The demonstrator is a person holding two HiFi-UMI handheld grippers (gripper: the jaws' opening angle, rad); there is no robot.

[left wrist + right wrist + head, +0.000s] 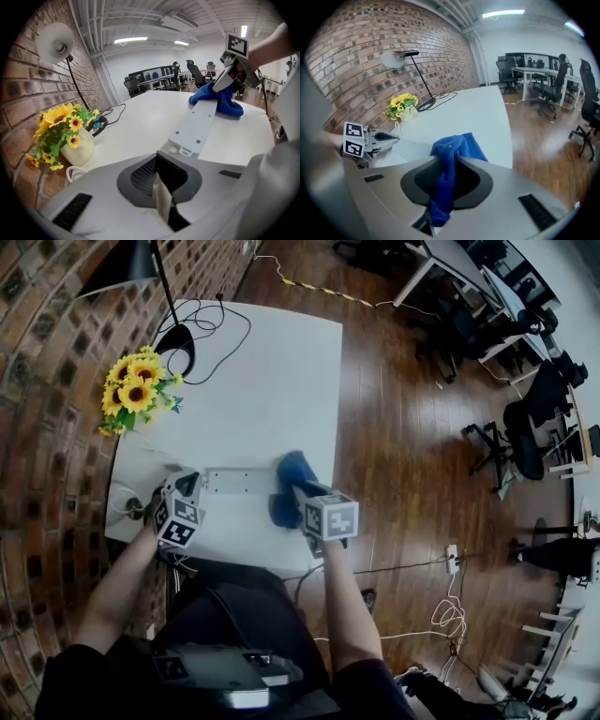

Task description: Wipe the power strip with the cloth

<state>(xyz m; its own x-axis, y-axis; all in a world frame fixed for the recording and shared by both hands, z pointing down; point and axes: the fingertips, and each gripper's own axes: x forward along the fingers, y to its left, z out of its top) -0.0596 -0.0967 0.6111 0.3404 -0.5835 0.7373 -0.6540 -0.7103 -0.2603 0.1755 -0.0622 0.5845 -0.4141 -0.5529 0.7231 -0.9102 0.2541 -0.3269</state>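
Right gripper is clamped on the one blue cloth, which bunches over the right end of the single white power strip lying on the white table. Left gripper, its jaws closed together, sits at the power strip's left end. Each gripper carries one cube of black-and-white square markers. Beyond the power strip's left end stand one vase of sunflowers and one black lamp.
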